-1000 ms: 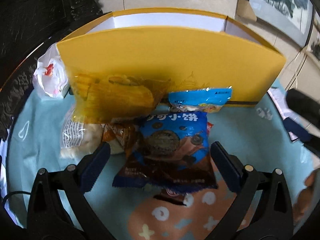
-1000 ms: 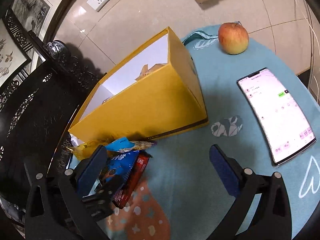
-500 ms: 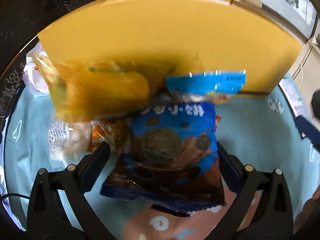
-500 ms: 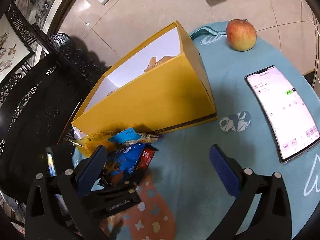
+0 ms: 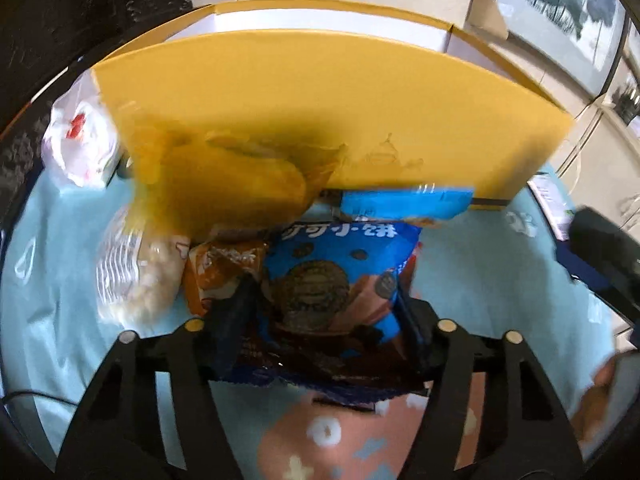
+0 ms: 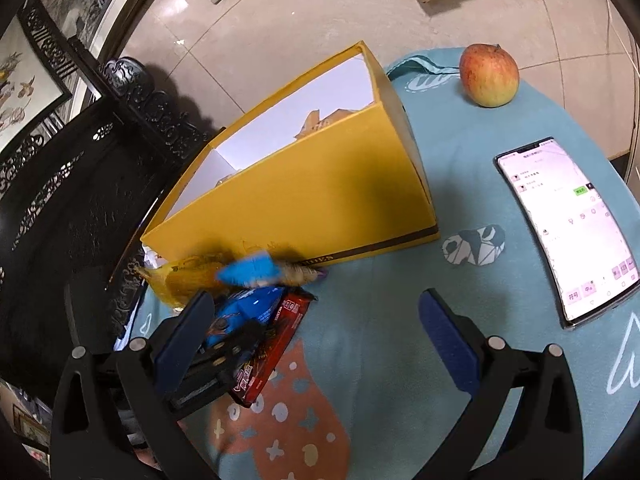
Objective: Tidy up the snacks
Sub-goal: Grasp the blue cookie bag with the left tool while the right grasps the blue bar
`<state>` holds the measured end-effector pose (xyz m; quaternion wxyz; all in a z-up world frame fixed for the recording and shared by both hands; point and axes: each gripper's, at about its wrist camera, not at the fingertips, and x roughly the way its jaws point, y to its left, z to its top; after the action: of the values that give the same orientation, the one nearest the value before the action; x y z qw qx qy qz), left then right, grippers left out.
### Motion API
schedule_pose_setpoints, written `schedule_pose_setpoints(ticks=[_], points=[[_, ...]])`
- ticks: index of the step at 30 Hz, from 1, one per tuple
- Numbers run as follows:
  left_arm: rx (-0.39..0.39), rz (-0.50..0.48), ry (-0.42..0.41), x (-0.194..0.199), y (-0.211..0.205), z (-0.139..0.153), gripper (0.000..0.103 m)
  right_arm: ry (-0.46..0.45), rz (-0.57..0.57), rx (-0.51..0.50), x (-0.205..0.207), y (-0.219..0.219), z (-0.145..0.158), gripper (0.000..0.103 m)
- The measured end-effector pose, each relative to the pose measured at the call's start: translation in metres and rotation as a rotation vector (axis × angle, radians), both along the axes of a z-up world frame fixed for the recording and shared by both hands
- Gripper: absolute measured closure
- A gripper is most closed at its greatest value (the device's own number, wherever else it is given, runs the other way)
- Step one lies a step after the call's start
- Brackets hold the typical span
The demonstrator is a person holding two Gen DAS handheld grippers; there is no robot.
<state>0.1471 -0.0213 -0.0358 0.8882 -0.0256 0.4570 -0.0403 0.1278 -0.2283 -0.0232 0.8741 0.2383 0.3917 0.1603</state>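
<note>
Teal cloth (image 6: 400,320), glossy crinkled cookie packet (image 5: 328,280), yellow cardboard box (image 5: 320,112)

A blue-and-brown cookie packet (image 5: 320,280) lay at centre frame in the left wrist view, its lower half pinched and creased. A small light-blue packet (image 5: 400,202) lay just above it, and a yellow packet (image 5: 228,188) at upper left leaned on the open yellow box (image 5: 340,96). An orange-brown packet (image 5: 218,268) and a clear-wrapped pale pastry (image 5: 136,268) lay at left. A red packet (image 6: 280,336) showed under the cookie packet.
</note>
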Motion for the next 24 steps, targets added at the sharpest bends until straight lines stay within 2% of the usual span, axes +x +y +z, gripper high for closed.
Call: schedule_pose_setpoints(ticks=[5,8,12,14,17,21,24], points=[[-0.055,-0.021,-0.065,-0.049,0.010,0.012,0.042,0.027,0.022,-0.035,0.003,0.007,-0.007,0.001],[-0.063,-0.012,-0.105,-0.070,0.021,0.020,0.042,0.042,0.050,-0.098,0.005,0.019,-0.014,0.001],[-0.132,-0.011,-0.146,-0.087,0.044,0.030,0.042,0.017,0.073,-0.180,0.003,0.033,-0.019,0.001],[-0.155,-0.009,-0.158,-0.089,0.055,0.032,0.042,0.010,0.079,-0.197,0.003,0.036,-0.021,0.001],[-0.151,0.009,-0.155,-0.075,0.058,0.032,0.042,-0.030,0.056,-0.305,0.000,0.045,-0.016,0.001],[-0.137,-0.038,-0.161,-0.059,0.057,0.034,0.042,-0.071,0.158,-0.369,0.003,0.065,-0.008,0.001],[-0.158,-0.062,-0.172,-0.056,0.055,0.033,0.041,-0.130,0.204,-0.560,0.009,0.089,-0.007,0.004]])
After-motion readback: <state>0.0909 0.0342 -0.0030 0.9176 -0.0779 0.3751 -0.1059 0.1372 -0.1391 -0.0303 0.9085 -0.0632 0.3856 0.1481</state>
